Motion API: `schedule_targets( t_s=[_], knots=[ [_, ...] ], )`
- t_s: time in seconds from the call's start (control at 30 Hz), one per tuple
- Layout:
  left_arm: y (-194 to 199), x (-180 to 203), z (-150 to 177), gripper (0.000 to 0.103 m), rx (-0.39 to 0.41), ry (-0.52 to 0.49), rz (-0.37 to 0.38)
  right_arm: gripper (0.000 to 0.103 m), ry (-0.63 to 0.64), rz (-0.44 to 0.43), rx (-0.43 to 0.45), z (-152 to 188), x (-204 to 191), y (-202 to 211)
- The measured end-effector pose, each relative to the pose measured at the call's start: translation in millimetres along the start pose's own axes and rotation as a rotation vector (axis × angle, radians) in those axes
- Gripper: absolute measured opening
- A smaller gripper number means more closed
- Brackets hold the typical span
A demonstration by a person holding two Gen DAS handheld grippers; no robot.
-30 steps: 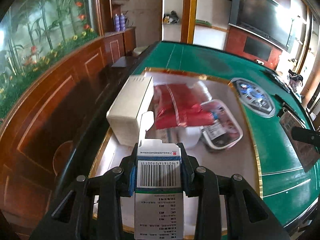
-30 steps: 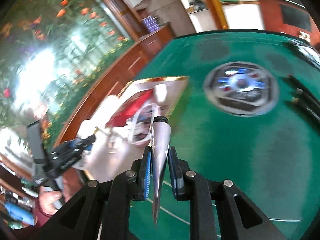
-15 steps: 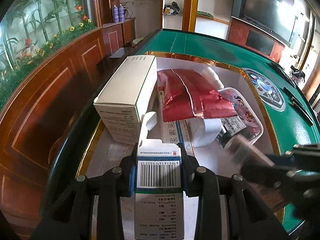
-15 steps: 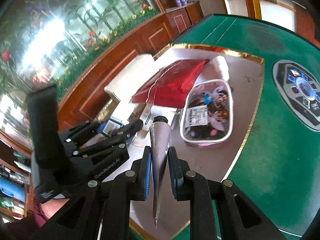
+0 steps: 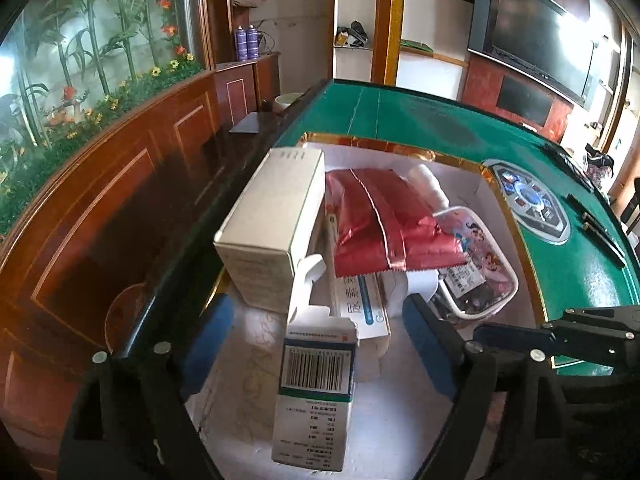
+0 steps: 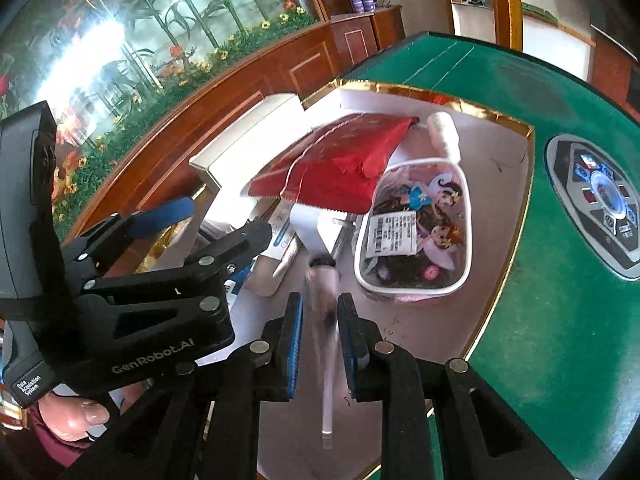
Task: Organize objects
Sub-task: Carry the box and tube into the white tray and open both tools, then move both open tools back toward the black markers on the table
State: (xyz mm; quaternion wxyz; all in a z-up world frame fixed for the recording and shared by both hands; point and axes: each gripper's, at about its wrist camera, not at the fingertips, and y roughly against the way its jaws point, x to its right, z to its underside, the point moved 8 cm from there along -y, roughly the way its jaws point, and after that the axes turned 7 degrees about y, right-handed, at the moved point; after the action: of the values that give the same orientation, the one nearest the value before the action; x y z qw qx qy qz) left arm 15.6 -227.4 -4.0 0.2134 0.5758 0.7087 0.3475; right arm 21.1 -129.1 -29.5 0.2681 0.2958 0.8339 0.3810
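A white, gold-rimmed tray [image 5: 400,148] on the green table holds a white carton [image 5: 276,228], a red foil pouch [image 5: 384,224], a cartoon pencil case [image 5: 476,268] and boxes. My left gripper [image 5: 316,344] is open; the small barcode box [image 5: 316,384] stands free between its spread fingers on the tray floor. My right gripper [image 6: 319,328] has its jaws slightly apart around a blurred silver tube [image 6: 326,320] that looks loose between the pads, over the tray [image 6: 520,184]. The left gripper [image 6: 192,220] also shows in the right wrist view.
A round control panel [image 5: 528,200] sits in the green table top, right of the tray; it also shows in the right wrist view [image 6: 600,200]. A wooden cabinet wall [image 5: 120,200] runs along the left. The right gripper [image 5: 560,336] reaches in from the right.
My left gripper has opened and let go of the barcode box, which now stands in the tray. My right gripper's jaws have parted and the silver tube is slipping, blurred.
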Motion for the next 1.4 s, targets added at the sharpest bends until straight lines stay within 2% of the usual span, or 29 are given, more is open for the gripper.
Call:
schedule_targets(
  t_s=[0.03, 0.1, 0.17, 0.2, 0.33, 0.47, 0.6, 0.73, 0.87, 1.03, 1.23, 1.4],
  knots=[
    [1, 0, -1, 0.088, 0.001, 0.006, 0.002, 0.024, 0.002, 0.002, 0.007, 0, 0, 3],
    [6, -1, -4, 0.088, 0.009, 0.024, -0.002, 0.044, 0.015, 0.017, 0.029, -2, 0, 10],
    [13, 0, -7, 0.089, 0.024, 0.031, -0.014, 0.056, 0.034, 0.045, 0.064, -3, 1, 22],
    [18, 3, -9, 0.089, 0.039, 0.026, -0.033, 0.059, 0.043, 0.061, 0.084, -3, 2, 29],
    [38, 19, -17, 0.094, 0.112, -0.03, -0.116, 0.065, 0.058, 0.145, 0.163, -1, 13, 61],
    [66, 49, -24, 0.099, 0.224, -0.121, -0.204, 0.072, 0.03, 0.228, 0.229, 4, 35, 93],
    [82, 83, -24, 0.101, 0.283, -0.207, -0.231, 0.074, -0.024, 0.277, 0.256, 16, 60, 118],
    [93, 116, -19, 0.102, 0.311, -0.289, -0.227, 0.075, -0.083, 0.306, 0.278, 31, 86, 138],
    [98, 148, -10, 0.102, 0.298, -0.331, -0.177, 0.075, -0.135, 0.335, 0.297, 50, 111, 159],
    [95, 185, 3, 0.102, 0.21, -0.328, -0.062, 0.075, -0.188, 0.364, 0.312, 71, 138, 180],
    [79, 219, 17, 0.102, 0.123, -0.332, 0.018, 0.075, -0.246, 0.397, 0.317, 94, 174, 199],
    [52, 242, 27, 0.102, 0.028, -0.328, 0.075, 0.075, -0.304, 0.447, 0.292, 107, 230, 214]
  ],
)
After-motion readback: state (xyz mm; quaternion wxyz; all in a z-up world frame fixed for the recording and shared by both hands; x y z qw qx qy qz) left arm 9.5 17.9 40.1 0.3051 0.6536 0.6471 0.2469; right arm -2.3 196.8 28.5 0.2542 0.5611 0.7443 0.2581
